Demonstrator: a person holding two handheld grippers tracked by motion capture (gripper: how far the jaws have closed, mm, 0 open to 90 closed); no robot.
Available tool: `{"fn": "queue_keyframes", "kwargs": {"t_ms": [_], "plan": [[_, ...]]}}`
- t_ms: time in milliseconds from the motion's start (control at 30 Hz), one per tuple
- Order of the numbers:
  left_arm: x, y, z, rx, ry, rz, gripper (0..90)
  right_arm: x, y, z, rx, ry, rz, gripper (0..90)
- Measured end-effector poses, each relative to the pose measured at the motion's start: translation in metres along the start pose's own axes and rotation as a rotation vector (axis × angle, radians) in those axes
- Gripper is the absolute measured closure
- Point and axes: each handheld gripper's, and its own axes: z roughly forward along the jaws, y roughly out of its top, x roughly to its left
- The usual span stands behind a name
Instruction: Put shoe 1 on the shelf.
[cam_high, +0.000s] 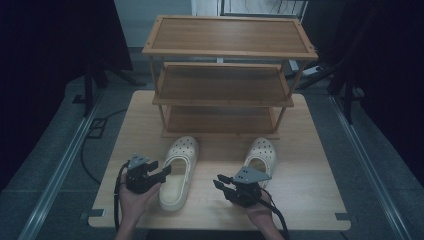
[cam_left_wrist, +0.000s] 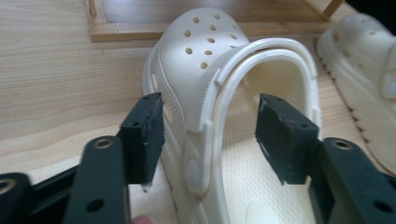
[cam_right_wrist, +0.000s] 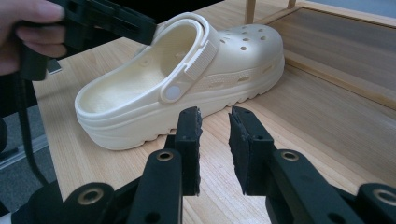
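Bare table (cam_high: 300, 185) right of right clog (cam_high: 261, 155), open gap between clogs, shelf rack (cam_high: 225, 85) blocking behind, left clog (cam_high: 179, 172) beside left gripper (cam_high: 162, 174)

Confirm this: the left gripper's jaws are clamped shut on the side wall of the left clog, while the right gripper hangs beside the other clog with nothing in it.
Not quite. The left gripper is open: its jaws straddle the side wall and strap of the left clog, with a gap on each side, as the left gripper view shows. The rest stands: the right gripper holds nothing, beside the other clog.
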Motion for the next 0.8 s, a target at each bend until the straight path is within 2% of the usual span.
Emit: {"fn": "queue_keyframes", "kwargs": {"t_ms": [200,300,467,633,800], "plan": [[-0.006,0.003,0.018,0.04,0.039,0.029,56.5,-0.002,0.0,-0.003,-0.004,-0.005,0.005,73.5],[-0.006,0.002,0.023,0.055,0.065,0.043,59.5,-0.004,0.0,-0.004,-0.008,-0.008,0.011,73.5],[-0.003,0.0,0.029,0.077,0.082,0.048,63.4,-0.003,0.0,-0.003,-0.006,-0.01,0.011,73.4],[-0.007,0.0,0.028,0.065,0.139,0.091,71.3,-0.001,0.0,-0.001,-0.001,-0.003,0.003,73.3],[-0.008,-0.001,0.028,0.047,0.161,0.09,73.9,-0.002,-0.001,0.0,0.002,-0.003,0.008,73.0]]}}
